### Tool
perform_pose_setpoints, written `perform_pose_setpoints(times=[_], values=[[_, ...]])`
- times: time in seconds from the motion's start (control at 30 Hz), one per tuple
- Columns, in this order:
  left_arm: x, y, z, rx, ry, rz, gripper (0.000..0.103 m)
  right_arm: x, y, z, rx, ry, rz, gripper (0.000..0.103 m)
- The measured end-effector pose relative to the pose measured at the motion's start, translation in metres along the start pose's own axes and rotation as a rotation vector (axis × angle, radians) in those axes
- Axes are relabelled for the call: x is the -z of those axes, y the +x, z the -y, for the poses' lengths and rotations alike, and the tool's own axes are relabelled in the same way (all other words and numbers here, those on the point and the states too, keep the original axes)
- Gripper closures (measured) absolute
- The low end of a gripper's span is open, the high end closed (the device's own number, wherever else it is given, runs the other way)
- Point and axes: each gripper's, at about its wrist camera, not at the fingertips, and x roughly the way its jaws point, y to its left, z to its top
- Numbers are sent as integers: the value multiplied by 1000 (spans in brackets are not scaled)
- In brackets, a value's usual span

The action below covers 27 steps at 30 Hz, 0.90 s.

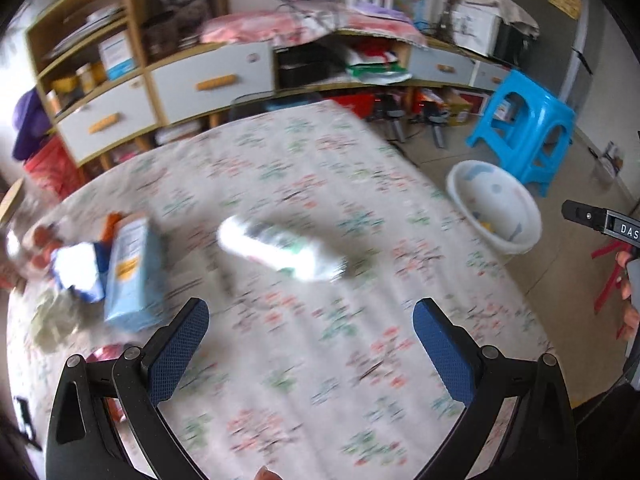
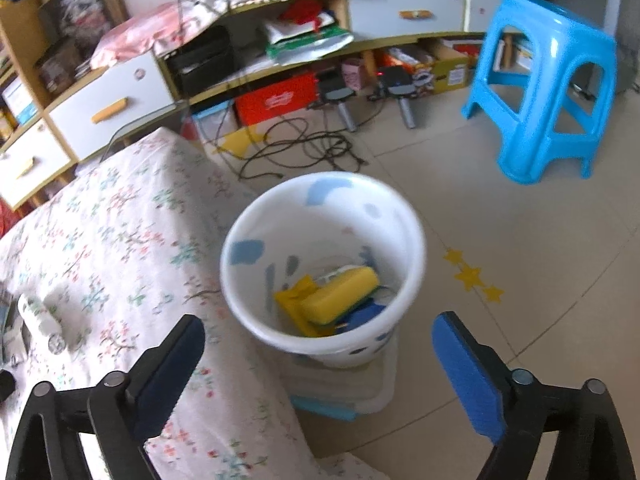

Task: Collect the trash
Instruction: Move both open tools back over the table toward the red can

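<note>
A clear plastic bottle (image 1: 280, 250) lies on its side on the floral tablecloth (image 1: 304, 360), ahead of my open, empty left gripper (image 1: 310, 320). A light blue carton (image 1: 134, 276) and a blue-white wrapper (image 1: 80, 268) lie to its left. The white bin (image 2: 320, 264) stands on the floor beside the table and holds a yellow box (image 2: 336, 296) and other trash; it also shows in the left wrist view (image 1: 496, 204). My right gripper (image 2: 318, 332) is open and empty, just above the bin's near rim. The bottle shows at the right wrist view's left edge (image 2: 38, 316).
A blue plastic stool (image 2: 548, 80) stands on the tiled floor beyond the bin. Black cables (image 2: 296, 152) lie on the floor near low cabinets (image 1: 200, 80). Red round items (image 1: 42, 248) sit at the table's left edge. The right gripper's body (image 1: 600, 220) shows at the left wrist view's right edge.
</note>
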Motion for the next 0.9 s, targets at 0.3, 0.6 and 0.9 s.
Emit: perform_pose_setpoints(times=[0.3, 0.6, 0.9], values=[[30, -17, -80, -66, -153, -18, 0, 10, 12, -54, -26, -94, -28, 1], [56, -23, -152, -93, -290, -67, 0, 20, 27, -109, -71, -167, -74, 1], [77, -29, -197, 4, -442, -96, 1, 25, 39, -154, -93, -228, -91, 1]])
